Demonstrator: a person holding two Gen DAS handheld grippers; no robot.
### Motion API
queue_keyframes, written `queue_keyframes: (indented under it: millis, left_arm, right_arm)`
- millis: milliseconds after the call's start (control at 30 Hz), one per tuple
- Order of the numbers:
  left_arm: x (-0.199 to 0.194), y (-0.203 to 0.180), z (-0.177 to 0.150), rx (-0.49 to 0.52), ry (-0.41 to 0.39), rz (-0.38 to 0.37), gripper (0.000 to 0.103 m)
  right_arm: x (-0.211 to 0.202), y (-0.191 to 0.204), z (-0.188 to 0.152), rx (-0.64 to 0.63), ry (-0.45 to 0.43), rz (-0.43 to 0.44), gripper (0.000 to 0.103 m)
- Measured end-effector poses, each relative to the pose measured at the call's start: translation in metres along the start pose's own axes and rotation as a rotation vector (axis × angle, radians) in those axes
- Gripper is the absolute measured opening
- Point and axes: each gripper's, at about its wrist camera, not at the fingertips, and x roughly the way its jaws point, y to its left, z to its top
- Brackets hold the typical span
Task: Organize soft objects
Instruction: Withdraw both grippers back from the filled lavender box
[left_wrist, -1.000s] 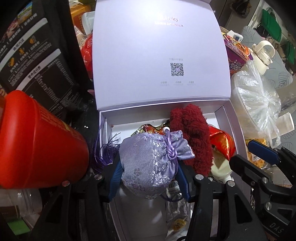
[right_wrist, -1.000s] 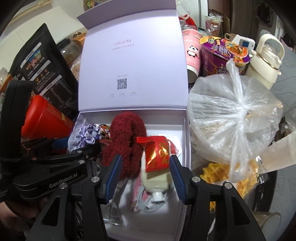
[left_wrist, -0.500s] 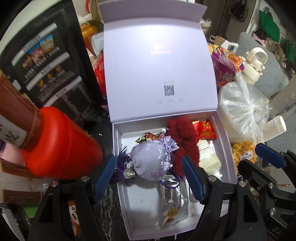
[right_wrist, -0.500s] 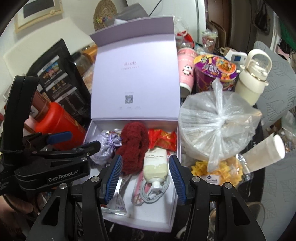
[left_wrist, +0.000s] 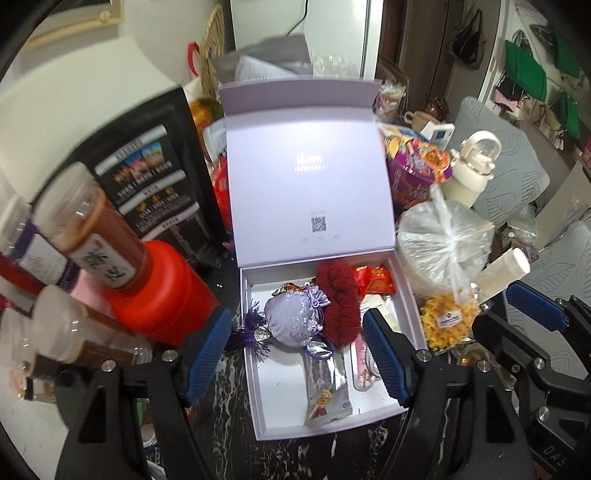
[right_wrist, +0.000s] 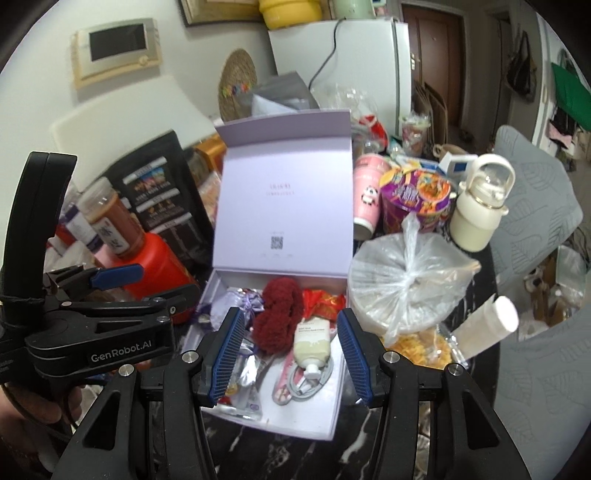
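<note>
An open lilac gift box stands with its lid up. Inside lie a lilac brocade pouch with a purple tassel over the left wall, a dark red fluffy scrunchie, a red packet, a cream bottle and a foil sachet. My left gripper is open and empty, above and short of the box. My right gripper is open and empty over the box's near half.
A red canister, jars and a black bag crowd the left. A knotted plastic bag, a noodle cup, a cream kettle and yellow snacks stand right. The table is dark marble.
My left gripper opened, let the lilac pouch drop into the box and pulled back and up. My right gripper also drew back and up, staying open.
</note>
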Motion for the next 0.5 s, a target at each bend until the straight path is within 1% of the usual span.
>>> queue_keyframes:
  millis: [233,500]
  left_arm:
    - [-0.051,-0.008,-0.009,0.001,-0.080,0.013,0.074]
    - [-0.099,-0.023,-0.031,-0.001,-0.145,0.012,0.074]
  right_arm:
    - [-0.044,0.005,-0.006,-0.015,-0.065,0.014,0.052]
    - [-0.094,0.007,-0.028,-0.043,-0.118,0.021,0.052]
